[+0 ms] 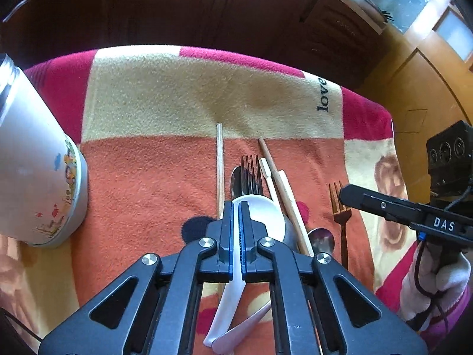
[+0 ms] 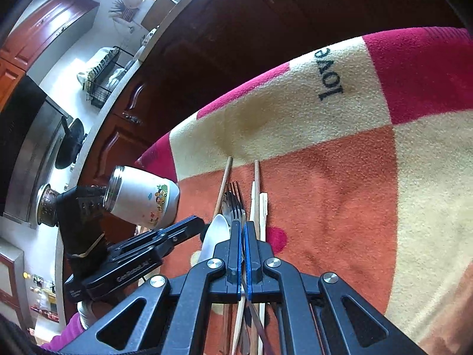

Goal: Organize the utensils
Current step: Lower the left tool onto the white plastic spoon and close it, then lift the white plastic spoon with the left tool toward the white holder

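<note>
My left gripper [image 1: 236, 204] is shut on a white ceramic spoon [image 1: 263, 210], its handle running back between the fingers. Beneath lie a metal fork [image 1: 251, 177], a metal spoon [image 1: 236, 180], wooden chopsticks [image 1: 219, 159] and white chopsticks [image 1: 267, 174]. A brown fork [image 1: 340, 207] and a small metal spoon [image 1: 322, 238] lie to the right. My right gripper [image 2: 243, 223] is shut on the metal fork [image 2: 236, 201], over the same pile; the white spoon [image 2: 217, 233] shows at its left. A white cartoon-printed cup [image 1: 38, 177] stands left.
A red, orange and cream blanket [image 1: 165, 94] with the word "love" covers the table. Dark wooden cabinets [image 1: 207, 9] stand behind it. The cup also shows in the right wrist view [image 2: 145, 198], with a kitchen counter and stove beyond.
</note>
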### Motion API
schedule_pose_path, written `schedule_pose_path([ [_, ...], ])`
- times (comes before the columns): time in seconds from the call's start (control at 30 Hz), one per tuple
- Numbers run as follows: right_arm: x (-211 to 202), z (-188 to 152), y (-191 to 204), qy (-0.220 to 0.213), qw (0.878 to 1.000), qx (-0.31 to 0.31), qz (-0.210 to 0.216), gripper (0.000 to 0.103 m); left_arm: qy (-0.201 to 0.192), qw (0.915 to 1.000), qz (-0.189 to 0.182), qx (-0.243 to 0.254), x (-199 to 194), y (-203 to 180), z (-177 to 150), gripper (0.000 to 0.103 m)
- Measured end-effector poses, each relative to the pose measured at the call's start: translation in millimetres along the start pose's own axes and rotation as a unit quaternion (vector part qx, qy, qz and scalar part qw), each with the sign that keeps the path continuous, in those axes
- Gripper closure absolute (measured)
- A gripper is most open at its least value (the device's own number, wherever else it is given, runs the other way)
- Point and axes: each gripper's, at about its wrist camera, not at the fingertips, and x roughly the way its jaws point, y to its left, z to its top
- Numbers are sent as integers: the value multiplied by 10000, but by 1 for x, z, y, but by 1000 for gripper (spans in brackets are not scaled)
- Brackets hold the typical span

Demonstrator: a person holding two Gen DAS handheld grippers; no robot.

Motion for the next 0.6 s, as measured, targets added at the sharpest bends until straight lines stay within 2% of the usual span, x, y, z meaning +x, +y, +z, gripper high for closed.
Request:
schedule_pose_path([
  [0.07,-1,0,-1,-11,10000,2,1,101,-110,9998,112,119,-6,-3,2,101],
  [0.13,-3,0,-2,-32,10000,10,7,101,-80,9997,39,224,-7,-5,5,94],
  [0.2,-4,-1,-2,-32,10000,14,9,101,38,9993,-143,346,-4,-9,9,51],
  [0.23,-4,-1,-2,-27,10000,17,5,101,63,9990,-206,384,-3,-11,10,48],
  [0.5,-7,1,-10,-22,10000,79,29,101,436,9933,-71,1071,25,-26,9,48],
  [0.6,-7,3,-14,-27,9999,115,44,101,620,9888,155,1348,36,-33,4,49],
])
